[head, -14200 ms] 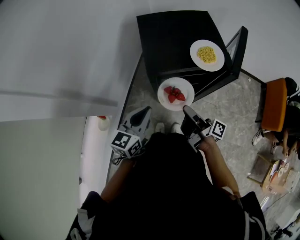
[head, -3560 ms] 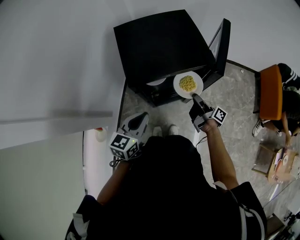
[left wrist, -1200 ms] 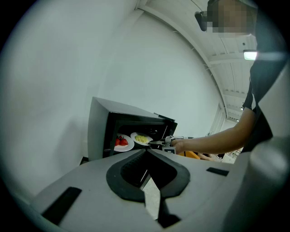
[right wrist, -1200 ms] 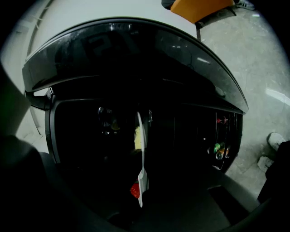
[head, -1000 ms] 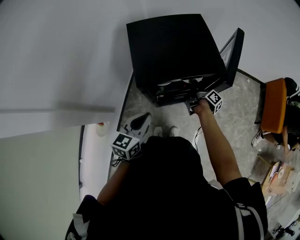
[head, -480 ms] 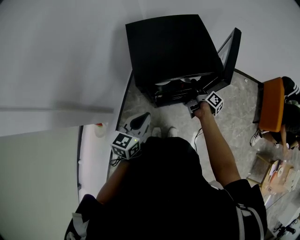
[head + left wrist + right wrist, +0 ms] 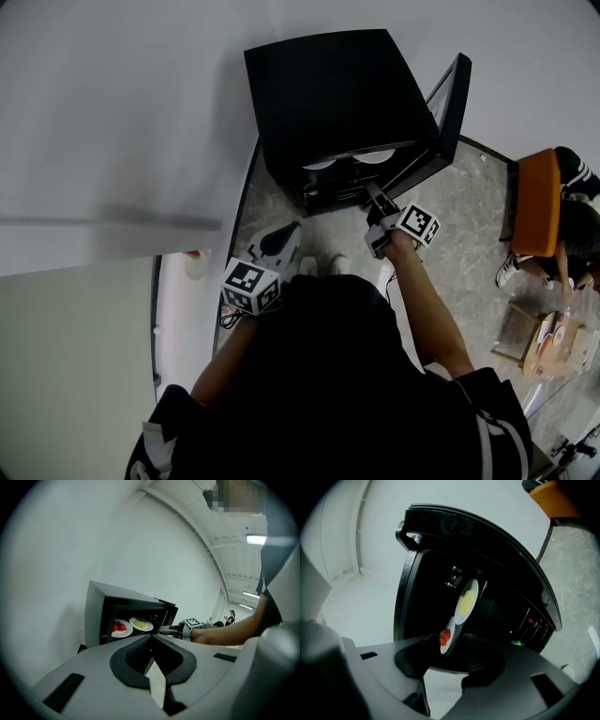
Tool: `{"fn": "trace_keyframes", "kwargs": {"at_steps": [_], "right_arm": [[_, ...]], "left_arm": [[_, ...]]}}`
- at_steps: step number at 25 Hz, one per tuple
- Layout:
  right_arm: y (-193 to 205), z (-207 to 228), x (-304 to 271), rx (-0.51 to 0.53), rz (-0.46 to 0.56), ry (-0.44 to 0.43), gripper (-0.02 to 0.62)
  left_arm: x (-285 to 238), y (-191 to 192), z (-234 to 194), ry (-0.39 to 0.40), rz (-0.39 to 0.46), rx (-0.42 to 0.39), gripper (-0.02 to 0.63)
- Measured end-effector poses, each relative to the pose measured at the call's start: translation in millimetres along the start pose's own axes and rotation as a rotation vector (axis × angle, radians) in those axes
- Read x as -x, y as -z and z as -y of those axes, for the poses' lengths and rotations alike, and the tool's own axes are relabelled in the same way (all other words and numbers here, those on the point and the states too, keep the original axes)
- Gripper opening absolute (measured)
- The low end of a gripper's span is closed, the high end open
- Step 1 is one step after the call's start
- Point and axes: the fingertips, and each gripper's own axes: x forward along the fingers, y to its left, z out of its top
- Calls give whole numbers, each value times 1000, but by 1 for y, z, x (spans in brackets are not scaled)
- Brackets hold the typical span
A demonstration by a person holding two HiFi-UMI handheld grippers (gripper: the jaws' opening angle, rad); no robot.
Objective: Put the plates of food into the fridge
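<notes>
Loading is seeming done: strawberry plate and yellow-food plate are sitting in the fridge, right gripper fingers gaping empty, left gripper fingers clenched on nothing, door probably needing closing next.

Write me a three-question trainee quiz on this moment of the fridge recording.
1. Where is the plate of red food? A) inside the fridge B) on top of it C) beneath it
2. True or false: the right gripper grips the plate of yellow food.
3. Fill in: the fridge door is ____.
Key: 1 A, beside the plate of yellow food. 2 false: its jaws are apart with nothing between them. 3 open.
</notes>
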Motion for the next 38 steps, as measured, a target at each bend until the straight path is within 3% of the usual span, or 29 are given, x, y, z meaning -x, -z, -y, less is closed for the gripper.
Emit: {"fn": "trace_keyframes", "kwargs": {"at_steps": [8, 16, 23, 27, 38], "right_arm": [[36, -44, 15, 316, -111, -32, 169], [60, -89, 21, 566, -152, -92, 169], [55, -122, 29, 703, -98, -111, 169], [48, -143, 38, 763, -60, -112, 169], [49, -185, 66, 1057, 45, -134, 169]], "left_arm": [[-4, -1, 0, 13, 7, -9, 23], [-4, -5, 1, 25, 24, -24, 23], [-10, -9, 1, 40, 46, -34, 23], [-9, -13, -2, 3, 58, -41, 23], [-6, -29, 10, 15, 128, -73, 23]]}}
